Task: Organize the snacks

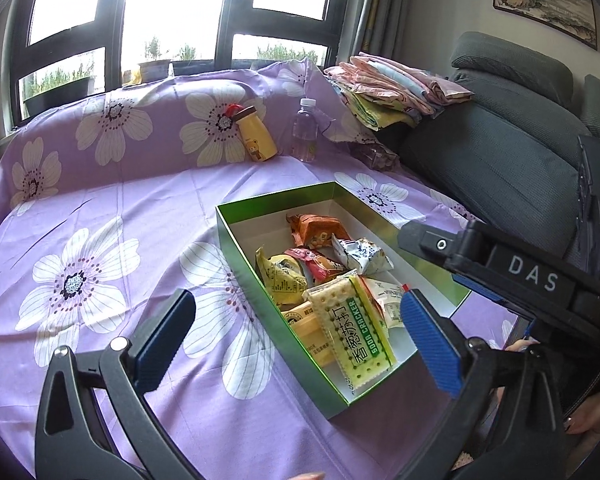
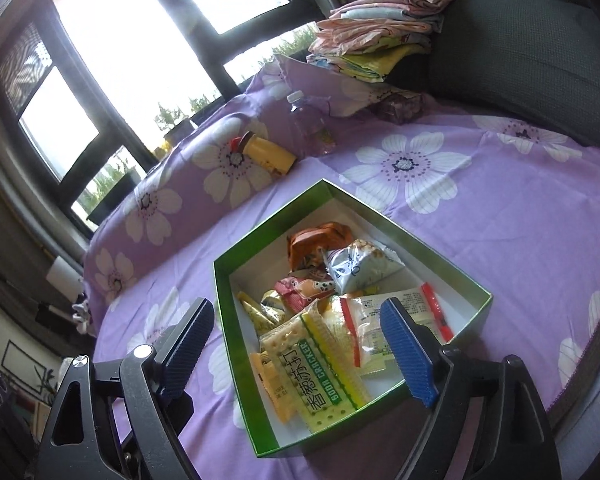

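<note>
A: Left wrist view, quick status. Green box (image 1: 236, 240) sits on the purple flowered cloth (image 1: 100, 220), and every snack I can find is inside it: soda cracker pack (image 1: 352, 332) at the near end, yellow packet (image 1: 284, 280) mid-box, orange packet (image 1: 316, 230) toward the far end, white-blue packet (image 1: 362, 256) beside that.

B: Claws?

A: Left gripper (image 1: 300, 340) spread wide with nothing between the pads, hovering over the box's near end. Right gripper (image 2: 296, 344) also apart and empty, over the same near end.

B: So done?

A: Looks nearly done to me. No loose snacks on the cloth around the box. Left to do, at a guess: tidy the heap or find a lid, none visible.

B: Anything unclear?

A: Yellow bottle (image 1: 256, 136) and clear water bottle (image 1: 306, 132) stand well beyond the box's far end; can't say if they count. Dark crinkly bag (image 1: 376, 156) past the box's far corner, contents unreadable. Packets under the cracker pack are mostly covered. Box's near right corner is blocked by a finger in both views. Folded fabrics (image 1: 396, 88) on the grey sofa (image 1: 500, 140), irrelevant.
</note>
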